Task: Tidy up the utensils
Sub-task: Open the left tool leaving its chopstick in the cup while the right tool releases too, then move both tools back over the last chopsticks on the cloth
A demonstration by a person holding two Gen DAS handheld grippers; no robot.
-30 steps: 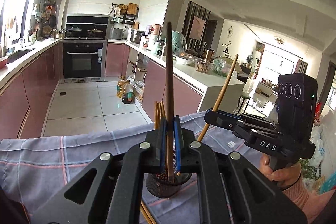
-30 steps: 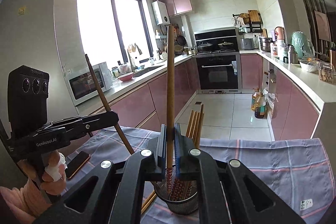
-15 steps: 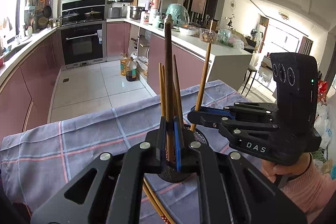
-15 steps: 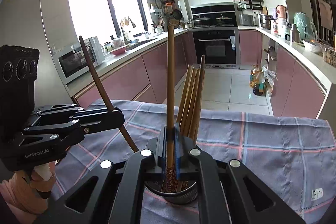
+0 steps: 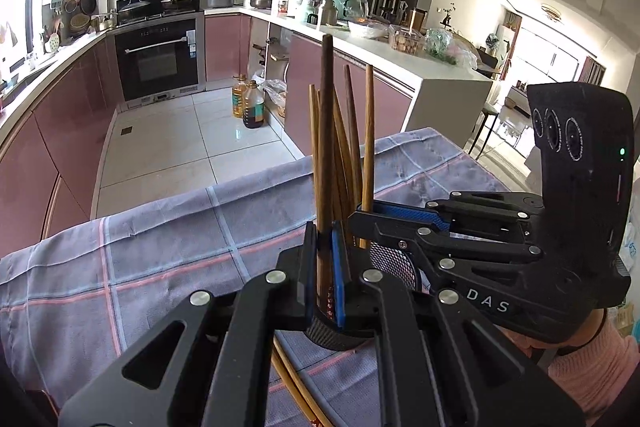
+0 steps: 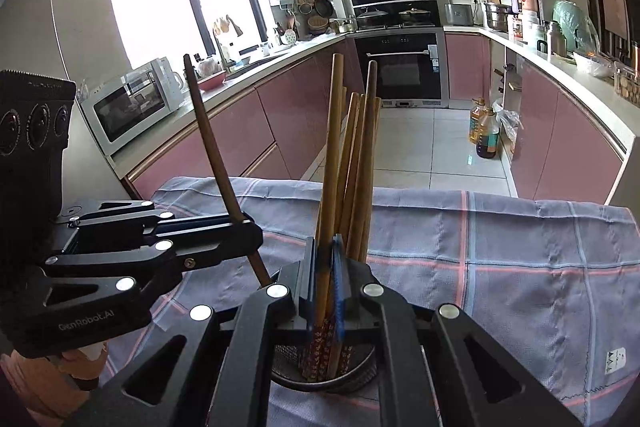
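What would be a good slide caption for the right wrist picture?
Two handheld grippers, right gripper and left gripper, each lower a wooden chopstick into the black mesh utensil cup on a checked cloth.

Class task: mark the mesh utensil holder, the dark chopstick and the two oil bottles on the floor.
mesh utensil holder (image 6: pixel 362 377), right wrist view, front rim.
dark chopstick (image 5: pixel 326 115), left wrist view, mid-shaft.
oil bottles (image 5: pixel 253 103), left wrist view, front bottle's body.

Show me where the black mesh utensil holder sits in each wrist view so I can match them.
Left wrist view: black mesh utensil holder lower centre, mostly hidden behind both hand-held grippers.
Right wrist view: holder bottom centre, rim just below the fingers.
Shared landmark: black built-in oven at the far wall.
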